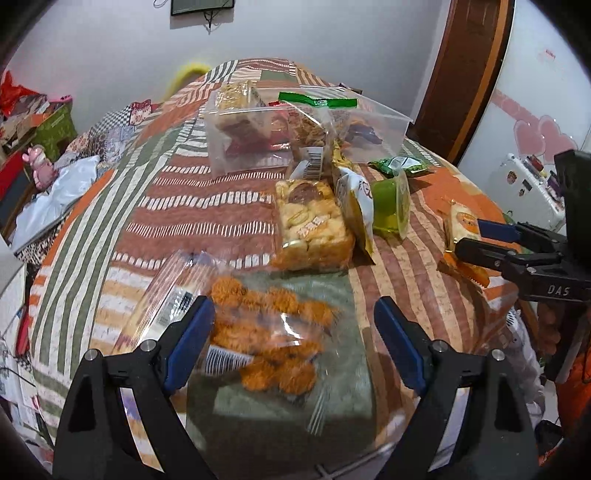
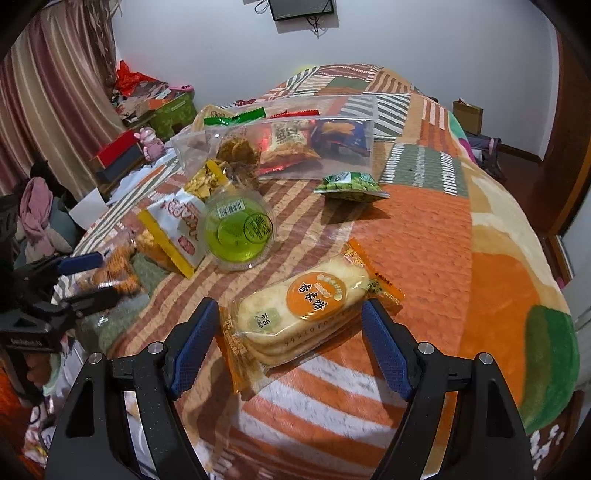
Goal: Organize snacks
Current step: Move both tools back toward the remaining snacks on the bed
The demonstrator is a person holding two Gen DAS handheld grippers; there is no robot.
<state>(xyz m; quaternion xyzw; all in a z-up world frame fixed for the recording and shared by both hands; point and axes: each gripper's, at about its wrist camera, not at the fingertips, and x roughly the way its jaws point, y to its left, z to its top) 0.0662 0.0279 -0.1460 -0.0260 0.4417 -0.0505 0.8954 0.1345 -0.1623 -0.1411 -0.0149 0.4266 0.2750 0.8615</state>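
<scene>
Left wrist view: my left gripper (image 1: 291, 317) spread wide over clear bag of orange fried snacks (image 1: 266, 343), not clamped. My right gripper (image 2: 288, 325) also spread, straddling rice cracker pack (image 2: 306, 314) on quilt (image 2: 424, 229). Green jelly cup (image 2: 238, 230) beyond, clear bin (image 2: 365, 107) of snacks behind.

Home bedroom, patchwork quilt (image 2: 424, 229) on bed, striped curtains (image 2: 55, 92), wall-mounted television (image 2: 301, 9)
</scene>
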